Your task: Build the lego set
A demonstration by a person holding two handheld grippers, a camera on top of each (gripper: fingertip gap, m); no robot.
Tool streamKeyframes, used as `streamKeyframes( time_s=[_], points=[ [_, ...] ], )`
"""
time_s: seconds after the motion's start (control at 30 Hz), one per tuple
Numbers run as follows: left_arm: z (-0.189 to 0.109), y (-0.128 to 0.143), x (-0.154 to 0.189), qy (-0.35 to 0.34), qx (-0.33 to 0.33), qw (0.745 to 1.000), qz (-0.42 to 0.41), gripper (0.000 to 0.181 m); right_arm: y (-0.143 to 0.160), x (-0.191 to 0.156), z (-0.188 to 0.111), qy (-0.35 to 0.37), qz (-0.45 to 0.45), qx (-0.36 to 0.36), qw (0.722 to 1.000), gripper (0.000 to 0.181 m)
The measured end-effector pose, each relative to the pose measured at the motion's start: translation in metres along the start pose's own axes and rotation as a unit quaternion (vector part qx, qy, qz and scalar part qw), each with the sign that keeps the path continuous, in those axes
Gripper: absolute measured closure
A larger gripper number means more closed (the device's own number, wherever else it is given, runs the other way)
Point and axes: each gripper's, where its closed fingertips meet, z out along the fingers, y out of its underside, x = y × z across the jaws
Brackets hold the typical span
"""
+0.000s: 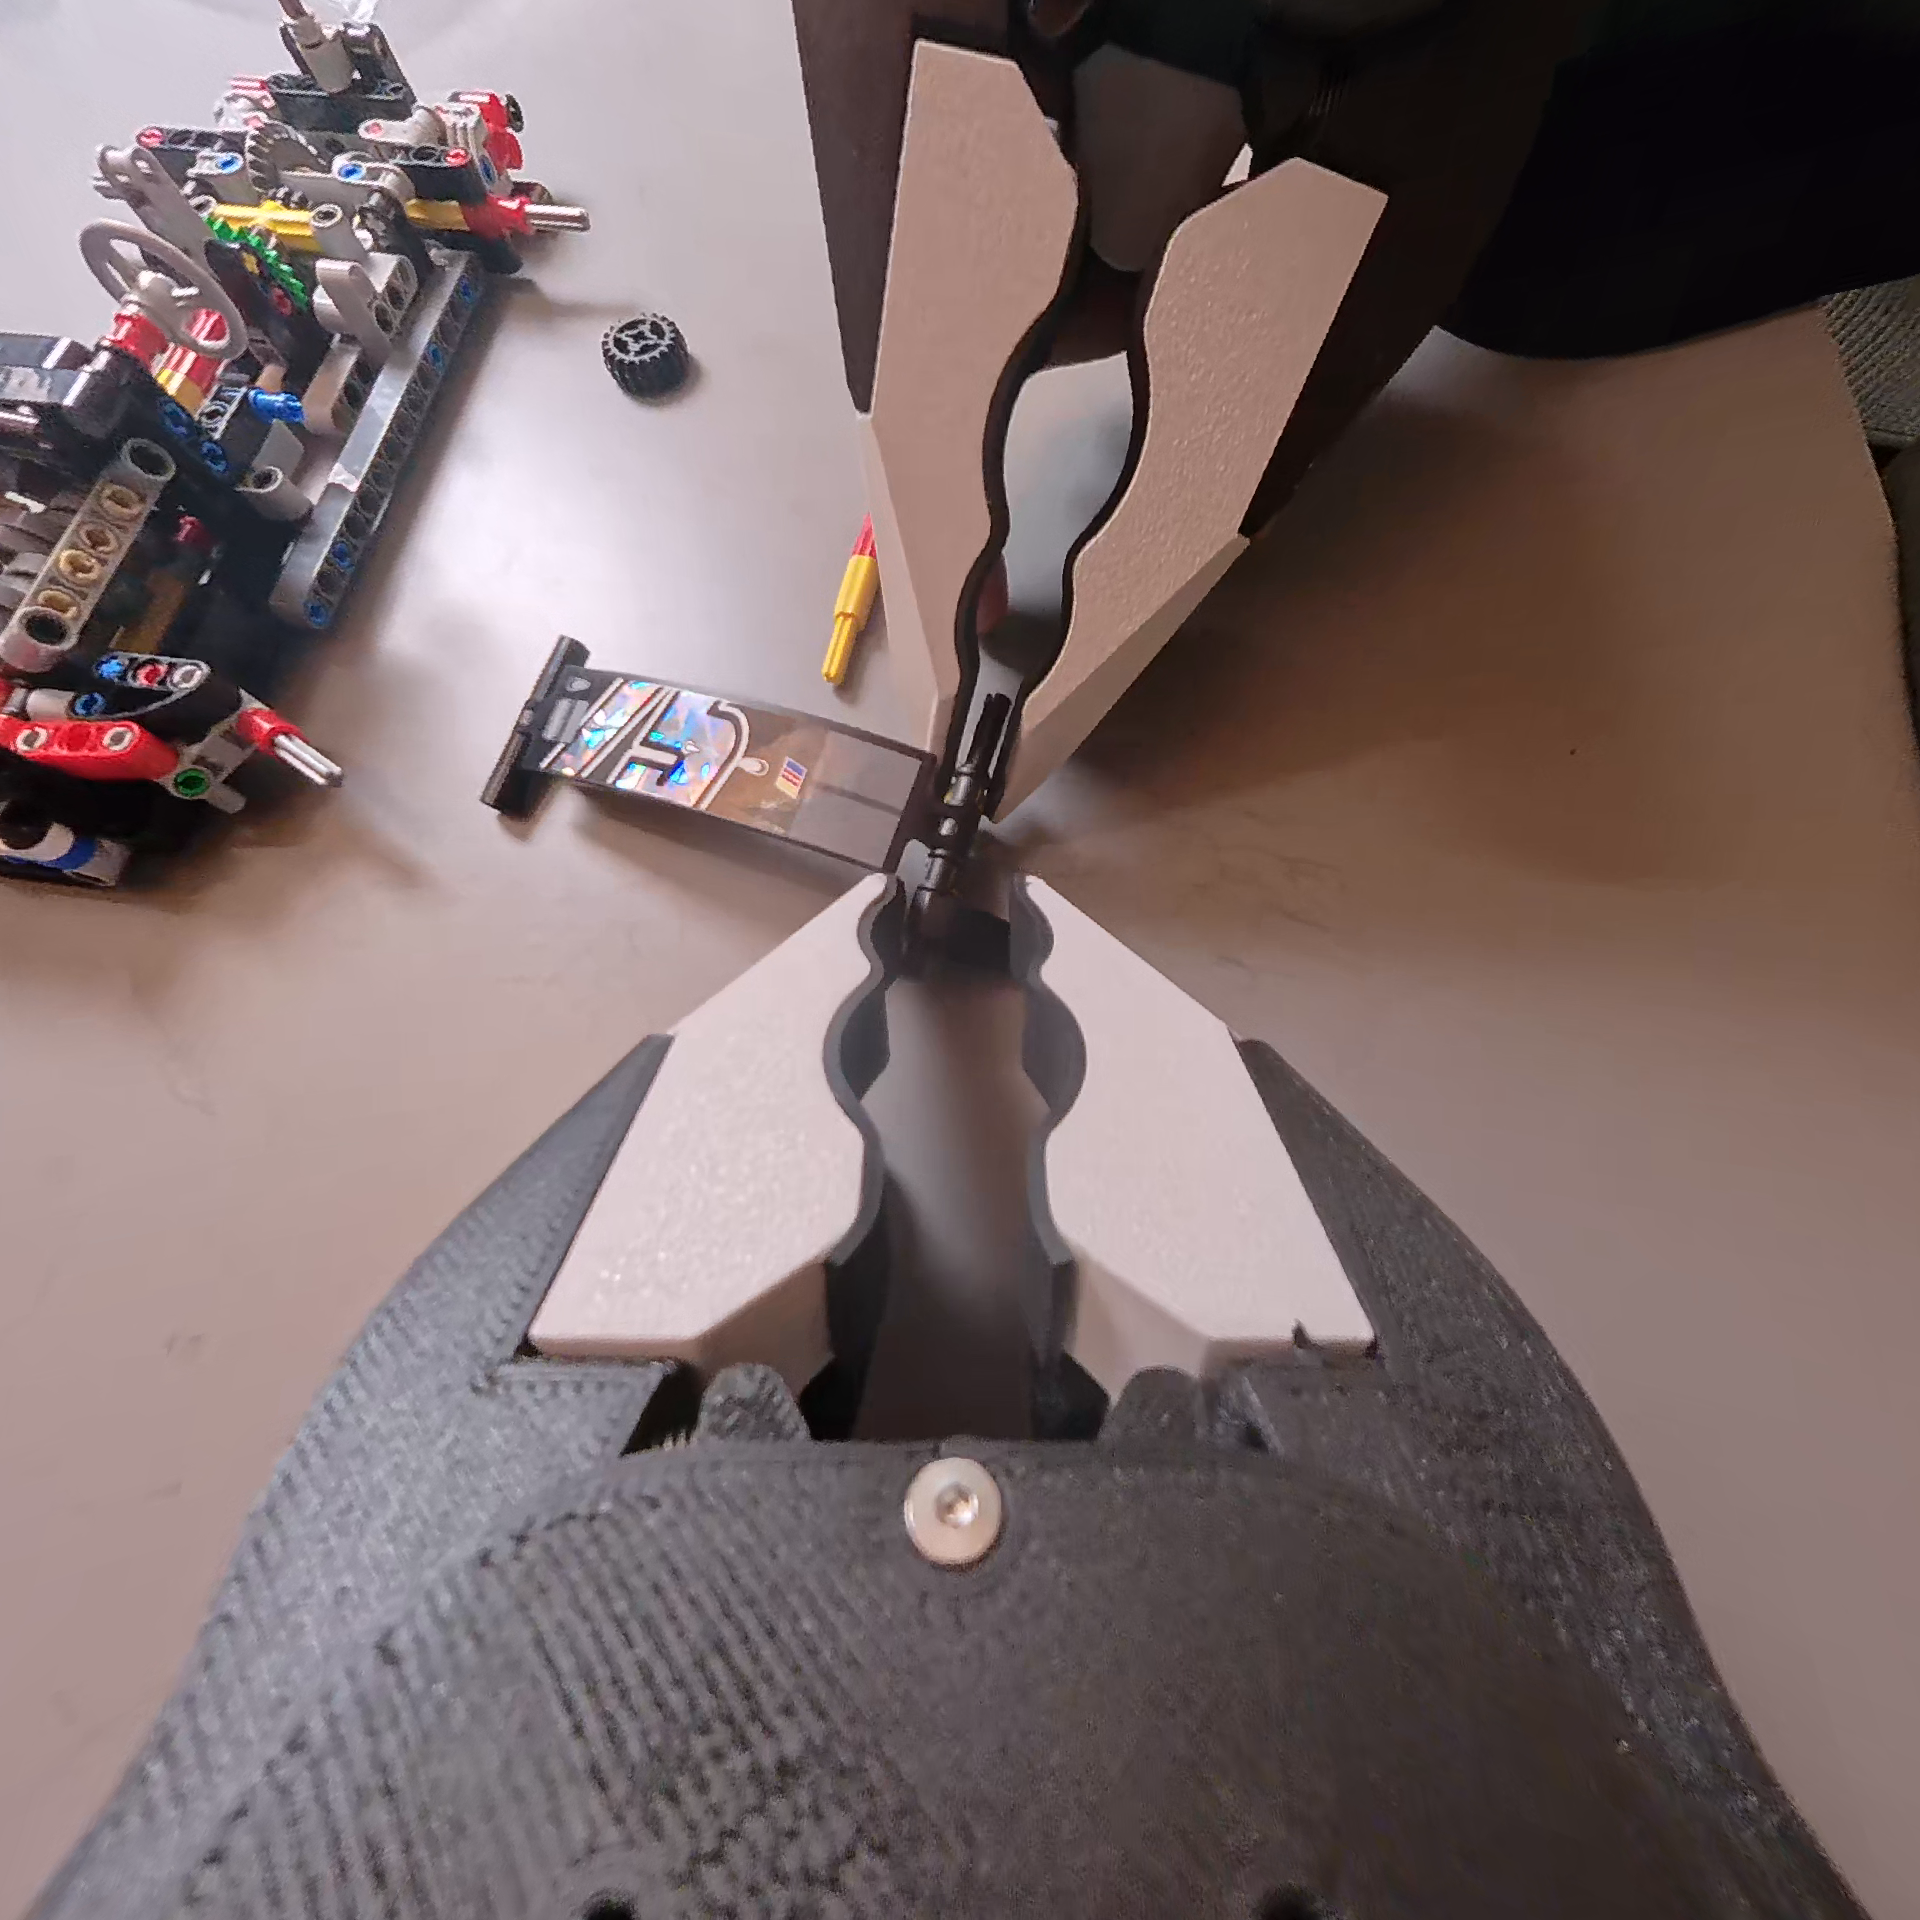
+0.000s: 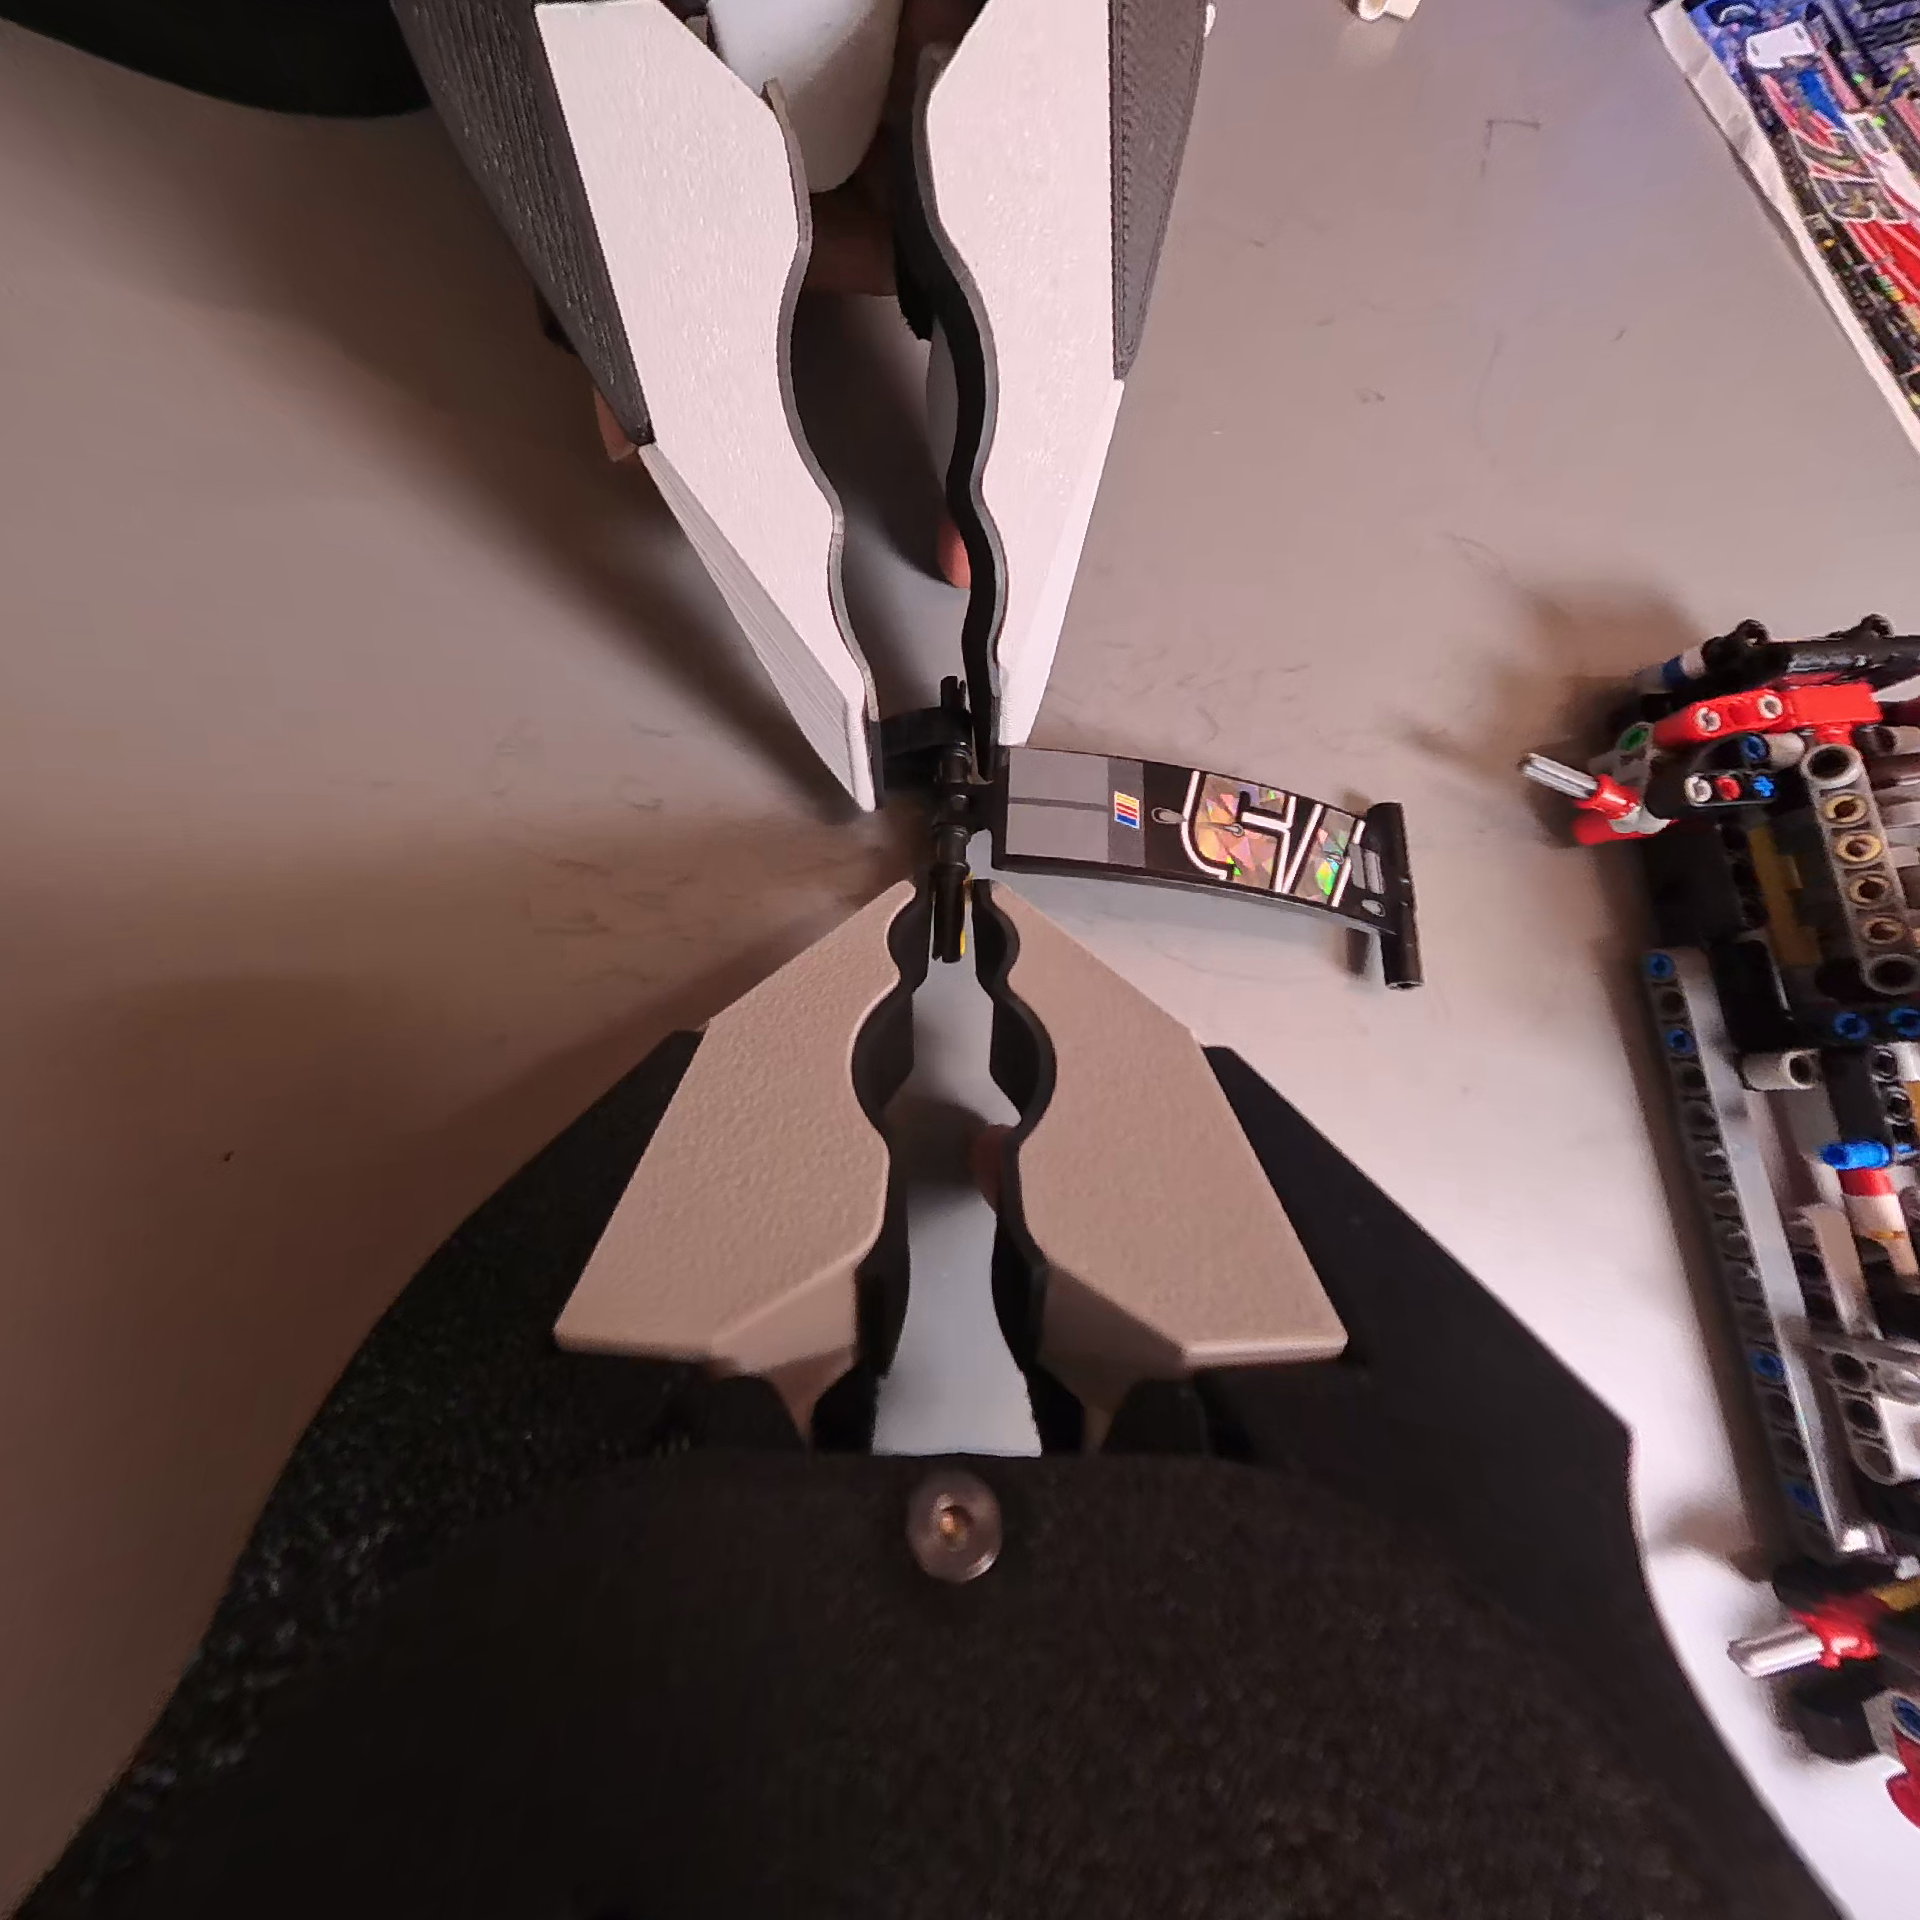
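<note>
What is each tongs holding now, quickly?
Left tongs: closed on the black pin piece.
Right tongs: closed on the same black pin piece.

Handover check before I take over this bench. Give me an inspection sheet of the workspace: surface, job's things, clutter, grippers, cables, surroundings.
Surface: beige table, bare in the middle, faint scuffs.
Job's things: part-built model at the table's side; black panel with shiny stickers lying flat; thin black pin piece held between both grippers.
Clutter: small black wheel, yellow and red axle piece, both loose; printed sheet at the far edge.
Grippers: left gripper and right gripper tip to tip, each shut on one end of the pin piece.
Cables: nothing seen.
Surroundings: dark sleeve behind the right gripper.
</note>
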Motion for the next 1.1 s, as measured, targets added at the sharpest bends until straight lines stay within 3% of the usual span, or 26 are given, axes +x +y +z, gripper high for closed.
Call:
streamKeyframes(
  time_s=[1.1],
  points=[
    [-0.0001,-0.0019,0.0004,0.004,0.008,1.0,-0.002,0.164,-0.001,-0.0014,-0.0007,0.0,-0.022,0.014,1.0,0.178]
  ],
)
